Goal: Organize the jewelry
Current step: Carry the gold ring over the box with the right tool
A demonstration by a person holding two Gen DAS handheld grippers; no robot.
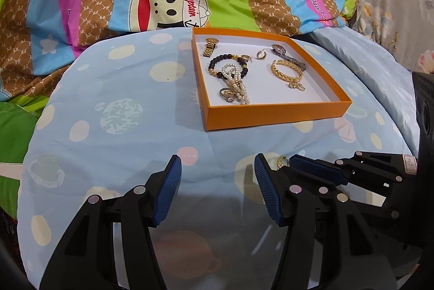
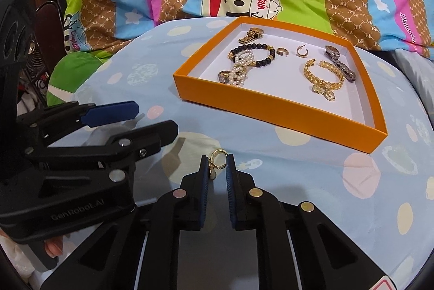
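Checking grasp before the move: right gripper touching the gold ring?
Touching. The right wrist view shows the gold ring pinched between the right gripper pads, no gap either side, above the blue quilt.

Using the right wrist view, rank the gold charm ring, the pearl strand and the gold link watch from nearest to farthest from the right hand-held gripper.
1. Gold charm ring, between the right hand-held gripper fingertips.
2. Pearl strand, near-left part of the orange tray.
3. Gold link watch, tray's far-left corner.

Both grippers, left gripper (image 1: 215, 189) and right gripper (image 2: 217, 176), have black plastic linkage arms, round silver pivot pins and ribbed blue fingertips (image 1: 166, 192). "GenRobot.AI" marks the left body, above bare fingertip skin.
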